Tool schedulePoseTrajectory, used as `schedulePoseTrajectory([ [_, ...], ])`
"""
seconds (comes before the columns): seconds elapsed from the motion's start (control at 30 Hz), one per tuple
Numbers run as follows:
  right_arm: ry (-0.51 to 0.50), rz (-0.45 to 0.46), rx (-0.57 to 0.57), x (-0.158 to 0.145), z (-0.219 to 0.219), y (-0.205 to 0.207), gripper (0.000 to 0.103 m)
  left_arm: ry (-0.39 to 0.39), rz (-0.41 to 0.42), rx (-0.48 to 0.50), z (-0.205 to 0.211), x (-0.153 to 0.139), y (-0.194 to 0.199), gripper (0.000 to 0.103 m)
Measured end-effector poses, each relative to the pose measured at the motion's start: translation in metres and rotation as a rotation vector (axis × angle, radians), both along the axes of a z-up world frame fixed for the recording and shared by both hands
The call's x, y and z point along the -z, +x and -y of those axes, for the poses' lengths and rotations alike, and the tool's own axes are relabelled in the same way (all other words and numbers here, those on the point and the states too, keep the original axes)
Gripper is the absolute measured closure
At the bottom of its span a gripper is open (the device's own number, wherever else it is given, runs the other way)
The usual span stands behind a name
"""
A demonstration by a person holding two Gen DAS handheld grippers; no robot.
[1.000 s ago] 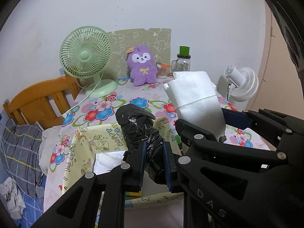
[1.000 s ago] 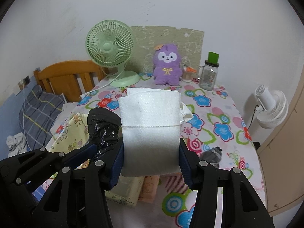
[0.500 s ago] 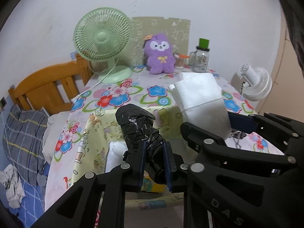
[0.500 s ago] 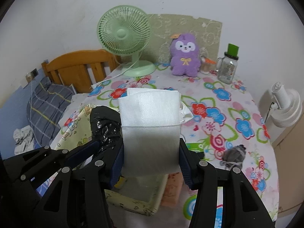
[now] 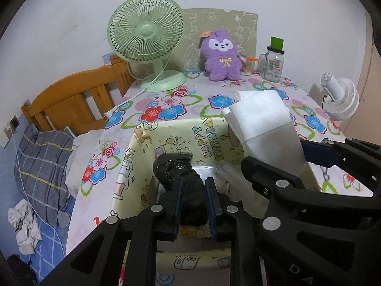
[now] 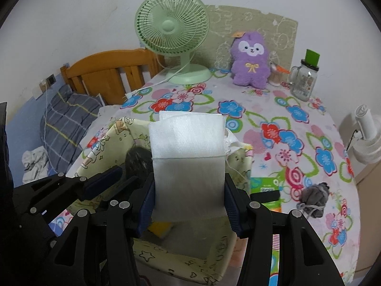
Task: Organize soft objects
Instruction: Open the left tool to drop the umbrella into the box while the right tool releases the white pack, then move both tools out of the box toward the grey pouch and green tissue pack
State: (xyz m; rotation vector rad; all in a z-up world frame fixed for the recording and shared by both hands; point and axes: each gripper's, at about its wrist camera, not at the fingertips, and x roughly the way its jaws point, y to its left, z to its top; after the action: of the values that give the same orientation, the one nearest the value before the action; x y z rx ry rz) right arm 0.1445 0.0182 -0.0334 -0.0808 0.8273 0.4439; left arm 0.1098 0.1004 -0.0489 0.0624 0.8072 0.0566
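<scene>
My left gripper (image 5: pixel 194 200) is shut on a black plastic-wrapped bundle (image 5: pixel 181 176) and holds it down inside the pale yellow cartoon-print fabric bin (image 5: pixel 166 131). My right gripper (image 6: pixel 189 205) is shut on a folded white foam sheet (image 6: pixel 188 152) tied with thread, over the same bin (image 6: pixel 100 145). The foam sheet also shows in the left wrist view (image 5: pixel 264 128), to the right of the black bundle. The black bundle shows blurred in the right wrist view (image 6: pixel 138 162).
The bin stands on a flowered tablecloth (image 6: pixel 285 124). At the back stand a green fan (image 6: pixel 171 28), a purple plush (image 6: pixel 250 59) and a glass jar (image 6: pixel 304 81). A grey knitted lump (image 6: pixel 314 195) and a green packet (image 6: pixel 266 186) lie right of the bin. A white fan (image 6: pixel 366 138) stands beyond the table's right edge.
Both grippers have moved forward and down over the bin. The black bundle has dropped into the bin's mouth; the foam sheet hangs lower over it. Both stay gripped.
</scene>
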Motion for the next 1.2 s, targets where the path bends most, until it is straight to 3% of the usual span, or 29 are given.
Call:
schedulePoseTrajectory([
  [0.17,0.013,-0.026,-0.016,0.005,-0.005,0.003,0.043,-0.001,0.001,-0.019,-0.005,0.003,-0.002,0.07],
  [0.27,0.017,-0.039,-0.014,0.006,-0.004,0.003,0.034,-0.009,-0.003,-0.012,-0.005,0.003,-0.004,0.061],
  [0.33,0.017,-0.039,-0.014,0.006,-0.004,0.002,0.028,-0.013,0.0,-0.005,-0.005,0.002,-0.005,0.044],
  [0.4,0.011,-0.031,-0.007,0.006,-0.004,0.001,0.023,-0.013,0.009,-0.001,-0.004,0.001,-0.007,0.035],
  [0.7,0.001,0.016,0.018,-0.002,0.008,-0.01,0.019,-0.016,0.024,0.013,0.006,-0.005,-0.013,0.024],
  [1.2,-0.012,0.07,0.087,-0.017,0.039,-0.026,0.014,-0.011,0.075,0.074,0.038,-0.021,-0.028,0.022],
])
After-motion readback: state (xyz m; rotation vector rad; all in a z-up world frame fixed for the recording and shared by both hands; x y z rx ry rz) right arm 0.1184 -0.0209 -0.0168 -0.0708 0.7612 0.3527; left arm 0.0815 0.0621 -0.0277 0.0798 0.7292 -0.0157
